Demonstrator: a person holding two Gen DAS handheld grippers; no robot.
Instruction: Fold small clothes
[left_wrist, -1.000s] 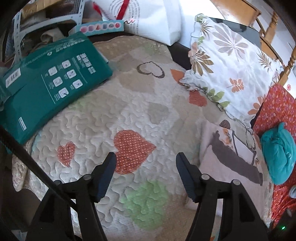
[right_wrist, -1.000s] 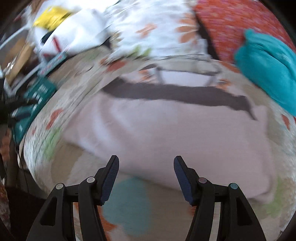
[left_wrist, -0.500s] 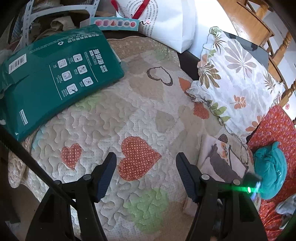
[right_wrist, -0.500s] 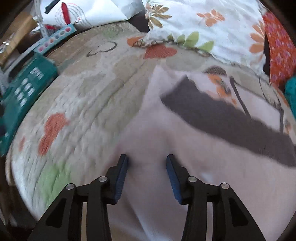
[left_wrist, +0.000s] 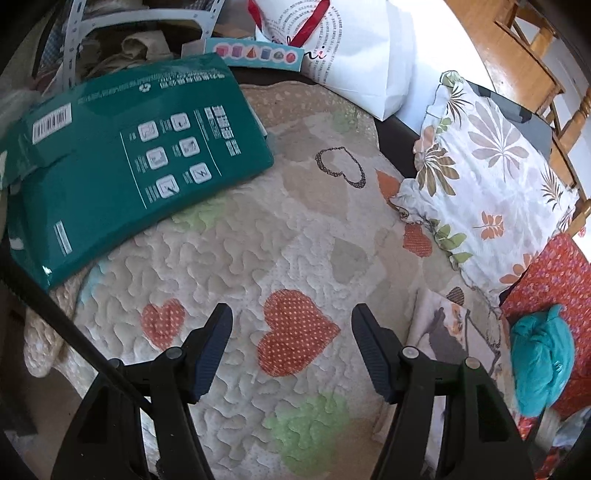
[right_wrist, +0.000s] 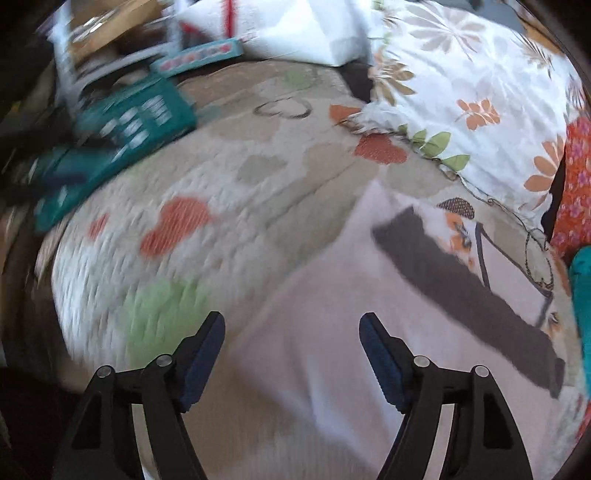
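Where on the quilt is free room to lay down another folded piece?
Free: the quilt's middle, between the green pack, the leaf pillow and the folded garment. Crowded: the right side, with the teal cloth.

Daylight was bright, glaring off the white bag (left_wrist: 364, 55). The right wrist view was motion-blurred; both views curved, dark-cornered.

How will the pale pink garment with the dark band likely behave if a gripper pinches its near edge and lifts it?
The pink garment lies flat with soft creases on the quilt, so it is probably floppy and would drape from the pinch. It looks thin, so likely light. The quilt's stitched texture may drag on it if pushed, bunching it. The right gripper, jaws opening, has nothing pinched.
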